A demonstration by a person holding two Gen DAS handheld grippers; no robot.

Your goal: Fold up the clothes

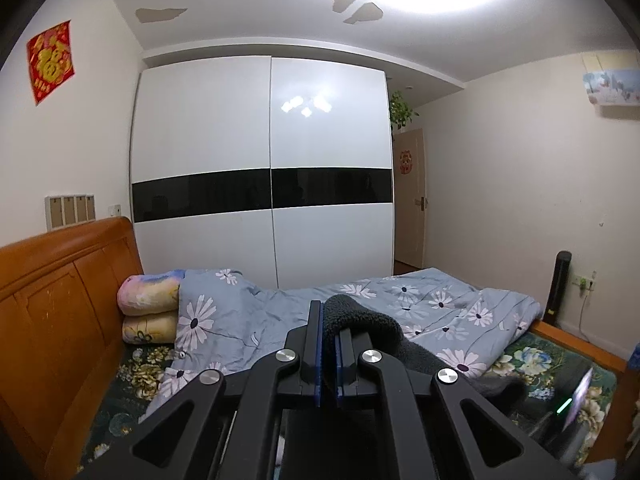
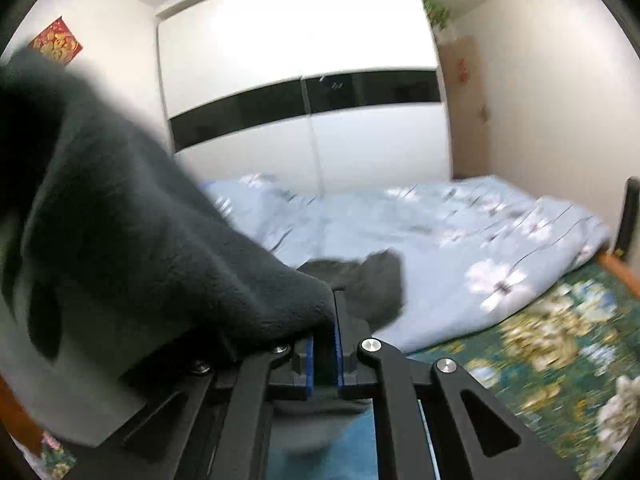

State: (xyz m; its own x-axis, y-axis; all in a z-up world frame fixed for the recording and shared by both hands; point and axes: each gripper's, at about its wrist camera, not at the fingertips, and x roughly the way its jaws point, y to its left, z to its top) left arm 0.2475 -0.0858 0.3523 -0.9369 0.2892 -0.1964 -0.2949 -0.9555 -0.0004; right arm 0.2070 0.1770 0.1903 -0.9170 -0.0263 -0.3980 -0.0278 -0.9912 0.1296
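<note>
A dark grey fleece garment [image 1: 362, 322] is pinched between the blue pads of my left gripper [image 1: 329, 320], which is shut on it; the cloth drapes over the right finger and hangs off to the right. In the right wrist view the same garment [image 2: 132, 232] rises up to the left and covers the left finger of my right gripper [image 2: 334, 300], which is shut on a fold of it. Both grippers hold the garment up above the bed. This view is blurred by motion.
A blue daisy-print duvet [image 1: 420, 300] lies bunched across the bed, on a green floral sheet [image 2: 552, 332]. Two rolled pillows [image 1: 150, 308] sit by the orange wooden headboard [image 1: 60, 304]. A white wardrobe [image 1: 264, 168] stands behind. A black tower [image 1: 560, 288] stands at the right wall.
</note>
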